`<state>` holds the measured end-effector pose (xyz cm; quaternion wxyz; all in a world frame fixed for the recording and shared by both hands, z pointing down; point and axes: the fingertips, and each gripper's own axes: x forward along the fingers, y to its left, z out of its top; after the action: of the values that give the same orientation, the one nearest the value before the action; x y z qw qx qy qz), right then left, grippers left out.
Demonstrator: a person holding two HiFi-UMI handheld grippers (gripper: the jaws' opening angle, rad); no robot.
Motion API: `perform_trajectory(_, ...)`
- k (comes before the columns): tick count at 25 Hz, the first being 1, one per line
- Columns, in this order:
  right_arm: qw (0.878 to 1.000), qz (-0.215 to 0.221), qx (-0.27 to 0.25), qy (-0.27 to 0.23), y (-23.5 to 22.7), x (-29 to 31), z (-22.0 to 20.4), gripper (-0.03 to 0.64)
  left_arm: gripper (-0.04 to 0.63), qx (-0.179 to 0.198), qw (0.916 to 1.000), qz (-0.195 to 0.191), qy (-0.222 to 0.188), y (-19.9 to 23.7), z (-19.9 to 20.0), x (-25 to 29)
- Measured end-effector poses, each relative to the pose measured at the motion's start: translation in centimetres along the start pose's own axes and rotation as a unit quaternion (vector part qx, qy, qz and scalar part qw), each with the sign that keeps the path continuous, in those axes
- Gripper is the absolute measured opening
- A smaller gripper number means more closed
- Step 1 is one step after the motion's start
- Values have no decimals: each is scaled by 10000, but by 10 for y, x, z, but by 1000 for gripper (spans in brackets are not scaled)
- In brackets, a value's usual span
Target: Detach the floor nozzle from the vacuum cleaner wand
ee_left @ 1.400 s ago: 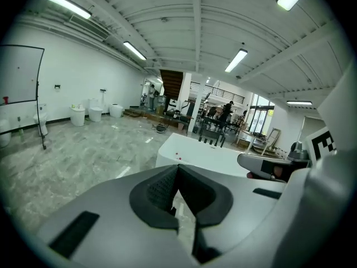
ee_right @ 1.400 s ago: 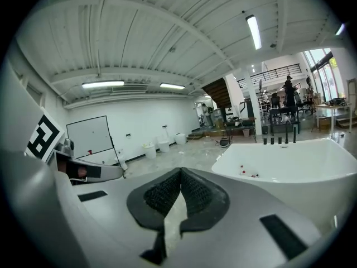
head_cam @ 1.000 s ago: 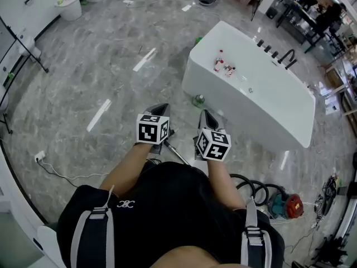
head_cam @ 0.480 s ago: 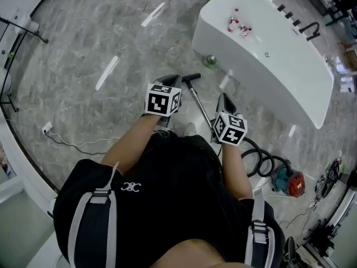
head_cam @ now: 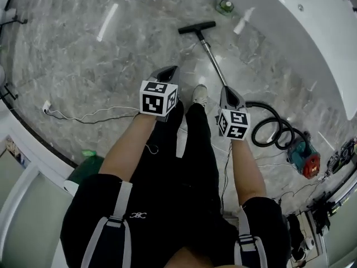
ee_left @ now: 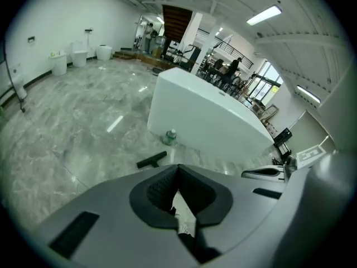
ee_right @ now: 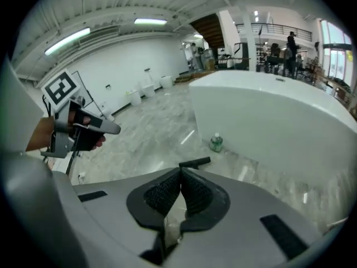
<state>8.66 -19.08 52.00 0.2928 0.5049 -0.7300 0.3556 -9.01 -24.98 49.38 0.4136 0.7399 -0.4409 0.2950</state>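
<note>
Floor nozzle [head_cam: 196,27]: black, flat on the floor near the white bathtub [head_cam: 290,38], joined to the wand [head_cam: 213,63].
Green bottle [head_cam: 225,5]: just beside the bathtub.
Left gripper [head_cam: 166,72], right gripper [head_cam: 228,92]: jaws clenched together, empty, farther from the bathtub than the nozzle.

The left gripper [head_cam: 169,70] and right gripper [head_cam: 227,90] point down above the marble floor [head_cam: 72,60]. A black floor nozzle [head_cam: 196,27] lies ahead. Its wand [head_cam: 213,60] runs back under the right gripper, near a coiled hose [head_cam: 270,132] and white bathtub [head_cam: 295,32].
</note>
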Motion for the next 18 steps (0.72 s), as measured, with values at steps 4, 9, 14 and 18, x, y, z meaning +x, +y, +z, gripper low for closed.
perform_trajectory(4,9970,22,-623,452,-51,161,-82,6,2,-164,9996,-96,205,42,-64,120)
perform_trajectory(9,9853,-75,-1210,1206,-114,350,-188,129,3,-139,9986,-257,445,93,-143,246)
perform_trajectory(14,9602,14,-1817,2122,-151,476,-275,149,2,-129,9977,-326,588,133,-197,306)
perform_trajectory(18,9563,-17,-1955,2175,-166,525,-290,161,2,-392,9974,-319,518,164,-215,324)
